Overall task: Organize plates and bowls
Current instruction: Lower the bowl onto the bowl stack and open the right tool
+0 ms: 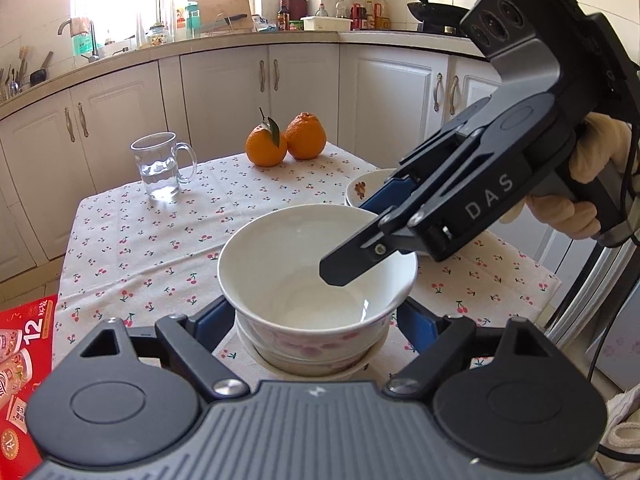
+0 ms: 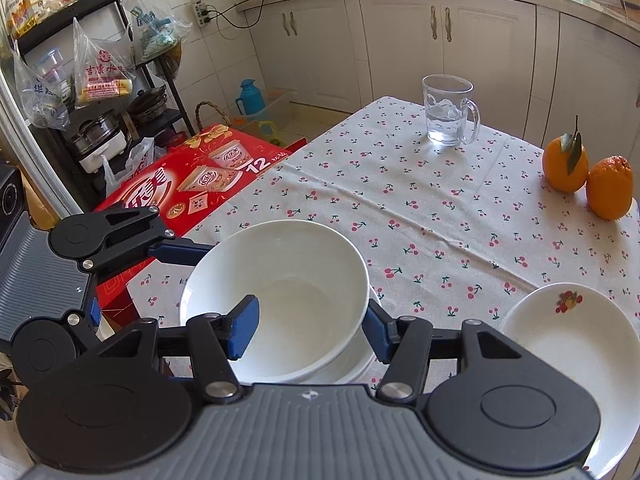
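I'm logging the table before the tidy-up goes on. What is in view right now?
bowl: one, white with pink flowers outside, stacked on the near edge of the table
lower dish: at least one, white, under that bowl
plate: at least one, white with fruit motif, right of the stack
glass mug: one, clear, some water inside, far left corner
oranges: two, touching, far edge
tablecloth: one, white with cherries, covers the table
box: one, red, beside the table
right gripper: black, blue pads, pinching the bowl's rim
left gripper: black, blue pads, astride the stack
gloved hand: one, pale, holds the right gripper
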Available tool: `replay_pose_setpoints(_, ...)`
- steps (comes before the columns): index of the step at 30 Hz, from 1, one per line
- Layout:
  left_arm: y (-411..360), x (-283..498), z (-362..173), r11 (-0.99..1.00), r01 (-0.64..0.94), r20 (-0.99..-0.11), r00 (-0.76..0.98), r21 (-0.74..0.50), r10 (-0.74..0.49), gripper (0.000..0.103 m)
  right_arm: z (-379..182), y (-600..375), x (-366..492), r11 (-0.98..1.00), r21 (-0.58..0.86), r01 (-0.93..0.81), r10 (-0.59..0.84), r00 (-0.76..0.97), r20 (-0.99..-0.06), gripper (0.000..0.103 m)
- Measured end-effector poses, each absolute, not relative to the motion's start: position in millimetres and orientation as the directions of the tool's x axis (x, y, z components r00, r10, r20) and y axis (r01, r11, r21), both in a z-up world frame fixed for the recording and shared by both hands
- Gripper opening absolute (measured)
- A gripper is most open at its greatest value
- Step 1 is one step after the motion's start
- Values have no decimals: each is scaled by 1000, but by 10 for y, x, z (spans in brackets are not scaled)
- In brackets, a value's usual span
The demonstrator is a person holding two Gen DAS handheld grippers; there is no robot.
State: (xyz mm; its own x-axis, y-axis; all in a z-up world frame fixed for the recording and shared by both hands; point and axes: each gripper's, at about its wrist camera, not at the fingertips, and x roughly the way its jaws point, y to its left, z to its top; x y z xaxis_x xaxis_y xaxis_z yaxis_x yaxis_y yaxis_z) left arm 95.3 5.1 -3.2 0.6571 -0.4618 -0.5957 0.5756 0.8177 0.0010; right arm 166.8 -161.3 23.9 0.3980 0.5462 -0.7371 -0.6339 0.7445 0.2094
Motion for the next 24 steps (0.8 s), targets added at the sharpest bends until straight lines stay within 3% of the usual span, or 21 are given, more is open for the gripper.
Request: replay_pose_setpoints(24, 6, 1102, -173, 811, 585, -633, 624, -10, -458, 88, 73, -1590, 1773, 759, 210, -616, 522, 384, -762, 64)
